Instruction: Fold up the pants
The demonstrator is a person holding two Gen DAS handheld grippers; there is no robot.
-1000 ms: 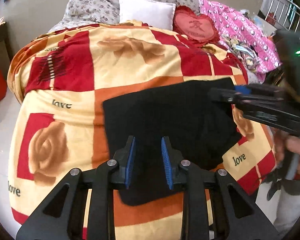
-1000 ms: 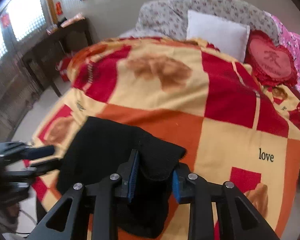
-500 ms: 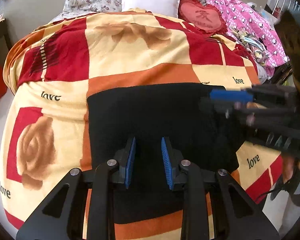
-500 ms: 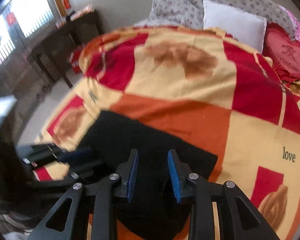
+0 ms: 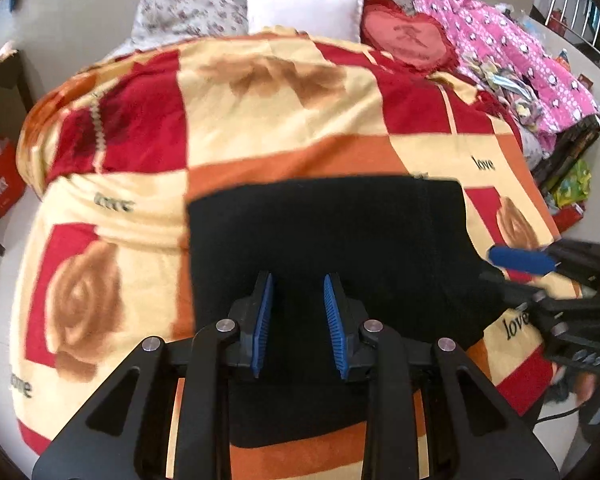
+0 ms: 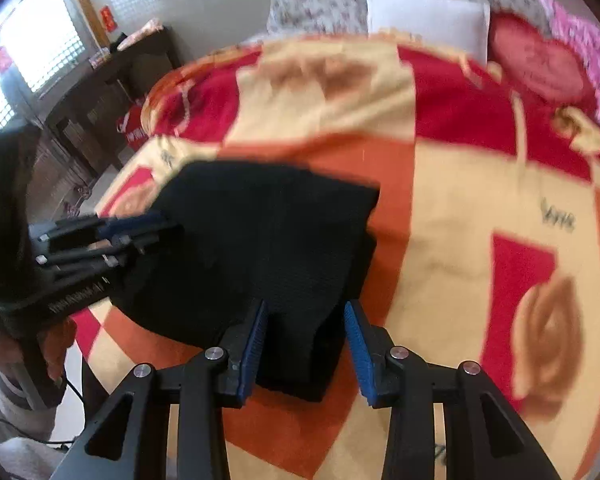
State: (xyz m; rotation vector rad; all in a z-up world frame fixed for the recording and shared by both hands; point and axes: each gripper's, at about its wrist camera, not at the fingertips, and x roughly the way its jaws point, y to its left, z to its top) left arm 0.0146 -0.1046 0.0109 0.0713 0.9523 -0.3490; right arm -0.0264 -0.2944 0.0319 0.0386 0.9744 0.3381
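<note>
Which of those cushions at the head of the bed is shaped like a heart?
The red cushion, lying between the plain white square pillow and the pink spotted quilt.

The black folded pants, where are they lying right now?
The black folded pants lie flat on the red, orange and cream rose-print blanket, near its front edge, under the left gripper, far from the white pillow.

My right gripper (image 6: 306, 334) points down at the folded black pants (image 6: 260, 240) lying on the rose-patterned blanket (image 6: 460, 200). My jaws have just been opening; the near corner of the pants sits between my blue pads (image 6: 356, 344), which no longer press it. At nine o'clock my left gripper (image 6: 140, 232) hovers at the pants' edge. A white pillow (image 6: 426, 20) lies at one o'clock.
</note>
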